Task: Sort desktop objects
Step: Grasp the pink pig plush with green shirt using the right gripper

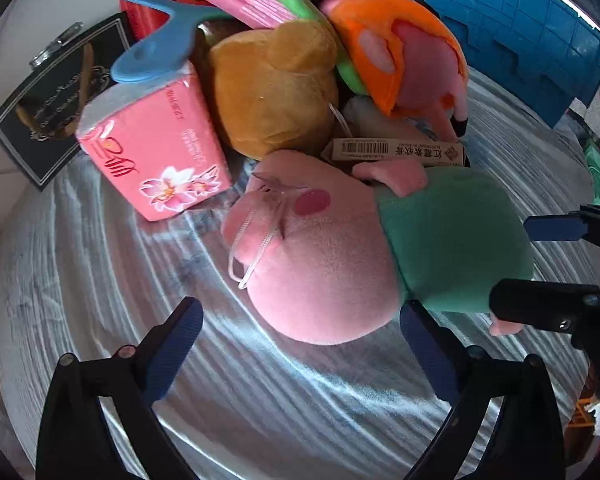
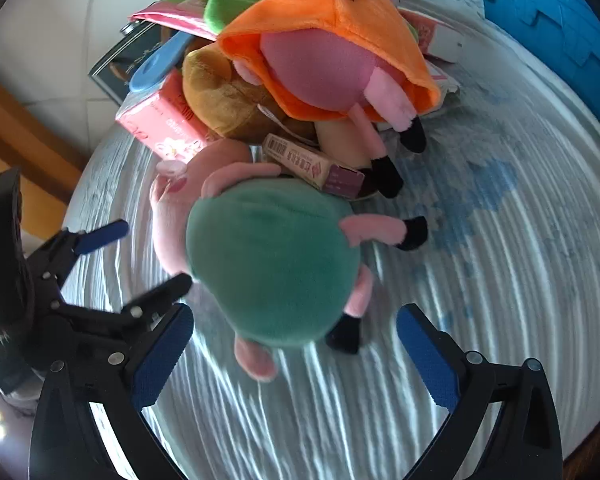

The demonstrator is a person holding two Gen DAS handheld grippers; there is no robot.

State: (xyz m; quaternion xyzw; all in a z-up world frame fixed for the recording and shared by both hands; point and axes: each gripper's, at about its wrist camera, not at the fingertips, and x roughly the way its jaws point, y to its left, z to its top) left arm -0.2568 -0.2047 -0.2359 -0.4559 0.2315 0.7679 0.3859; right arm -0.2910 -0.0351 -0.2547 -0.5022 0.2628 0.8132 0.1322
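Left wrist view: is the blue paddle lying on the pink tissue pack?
Yes, the blue paddle rests with its round end on top of the pink tissue pack.

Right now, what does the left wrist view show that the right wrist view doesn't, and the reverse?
Left only: the green-shirted pig plush's face and its string loop. Right only: that plush's black feet and blue stains on the mat. Both: the orange-dressed pig plush, brown plush, pink tissue pack, barcoded box, and both grippers open, left, right.
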